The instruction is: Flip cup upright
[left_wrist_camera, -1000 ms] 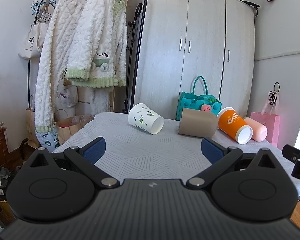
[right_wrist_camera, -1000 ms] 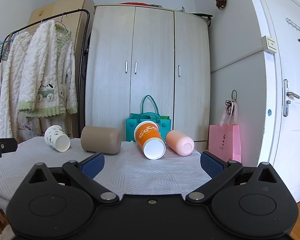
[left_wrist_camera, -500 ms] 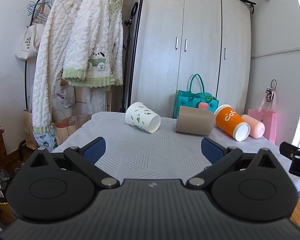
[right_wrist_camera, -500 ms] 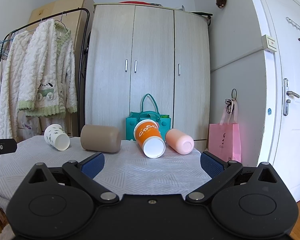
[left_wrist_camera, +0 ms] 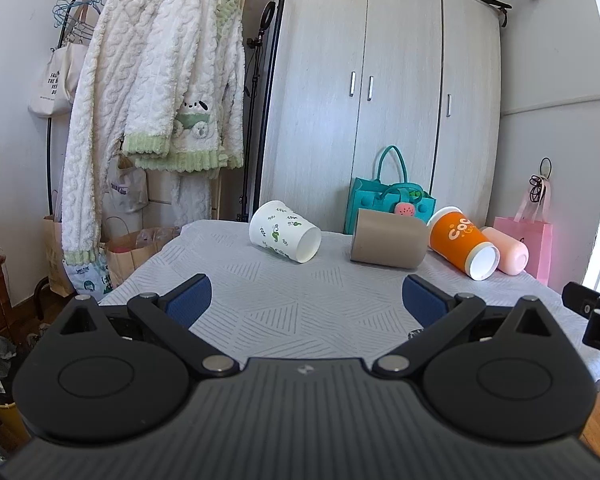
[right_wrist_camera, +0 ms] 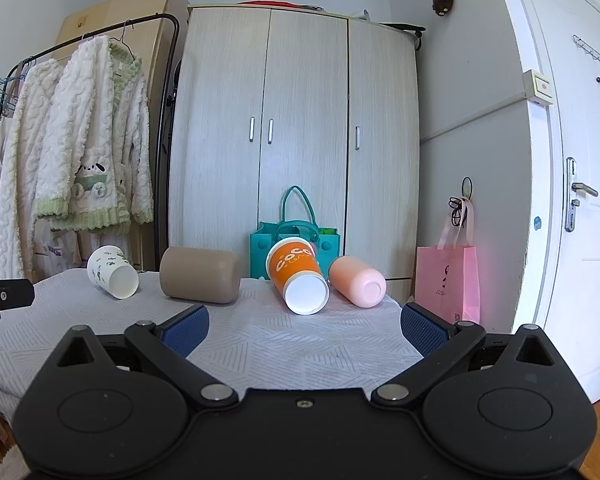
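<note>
Lying on their sides across the middle of the frame, four cups are seen on the white patterned tablecloth point(left_wrist_camera: 284, 308); the white leaf-print cup point(left_wrist_camera: 285, 237) is at centre left with its mouth turned toward the lower right; the tan cup point(left_wrist_camera: 388, 243) is just right of it, apart; the orange cup point(left_wrist_camera: 462, 243) lies further right, with the pink cup point(left_wrist_camera: 507, 255) just beside it, and whether these two touch cannot be told. The left gripper point(left_wrist_camera: 306, 298) is held spread wide at the bottom of the frame, nothing between its blue pads; the right gripper point(right_wrist_camera: 305, 326) is likewise spread and unloaded, short of the orange cup point(right_wrist_camera: 298, 278). A teal bag point(left_wrist_camera: 388, 200) is set behind the cups, before the wardrobe point(left_wrist_camera: 380, 100).
</note>
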Tool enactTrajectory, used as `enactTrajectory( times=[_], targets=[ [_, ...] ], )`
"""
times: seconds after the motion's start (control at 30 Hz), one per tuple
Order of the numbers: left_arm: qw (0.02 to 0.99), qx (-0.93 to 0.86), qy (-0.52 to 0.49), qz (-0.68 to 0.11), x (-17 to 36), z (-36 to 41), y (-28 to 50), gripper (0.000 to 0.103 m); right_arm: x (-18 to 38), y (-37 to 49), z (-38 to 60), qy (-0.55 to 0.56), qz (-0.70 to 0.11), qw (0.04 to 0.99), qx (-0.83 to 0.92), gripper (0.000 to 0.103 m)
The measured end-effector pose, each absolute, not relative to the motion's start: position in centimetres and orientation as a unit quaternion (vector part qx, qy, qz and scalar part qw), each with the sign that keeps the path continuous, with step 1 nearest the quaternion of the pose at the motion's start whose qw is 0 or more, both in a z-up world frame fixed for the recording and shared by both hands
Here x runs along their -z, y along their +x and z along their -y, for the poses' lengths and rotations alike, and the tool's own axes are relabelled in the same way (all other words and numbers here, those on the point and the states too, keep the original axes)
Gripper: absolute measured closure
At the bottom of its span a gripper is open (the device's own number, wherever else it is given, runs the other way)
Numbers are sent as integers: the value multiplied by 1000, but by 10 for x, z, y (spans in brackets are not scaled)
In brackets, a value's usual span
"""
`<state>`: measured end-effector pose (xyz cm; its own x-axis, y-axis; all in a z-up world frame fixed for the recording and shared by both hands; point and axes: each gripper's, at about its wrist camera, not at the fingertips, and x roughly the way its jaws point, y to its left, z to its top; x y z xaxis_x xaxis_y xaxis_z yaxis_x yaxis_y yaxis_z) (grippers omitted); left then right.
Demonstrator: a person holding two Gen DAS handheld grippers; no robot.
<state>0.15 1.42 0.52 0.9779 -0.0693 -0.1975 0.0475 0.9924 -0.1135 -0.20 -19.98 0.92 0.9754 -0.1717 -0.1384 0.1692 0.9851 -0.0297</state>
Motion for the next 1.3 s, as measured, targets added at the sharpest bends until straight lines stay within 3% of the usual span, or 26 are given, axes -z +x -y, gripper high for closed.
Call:
enactTrajectory(
  times=[0.83, 1.3],
  targets=[
    [991, 40, -40, -118, -11, -13, 1, 0, -10, -1, 199, -15, -81, 993, 86, 0],
    [980, 70, 52, -180, -79, -17, 29, 0, -71, 18, 208, -48, -159, 986, -30, 0]
  ],
)
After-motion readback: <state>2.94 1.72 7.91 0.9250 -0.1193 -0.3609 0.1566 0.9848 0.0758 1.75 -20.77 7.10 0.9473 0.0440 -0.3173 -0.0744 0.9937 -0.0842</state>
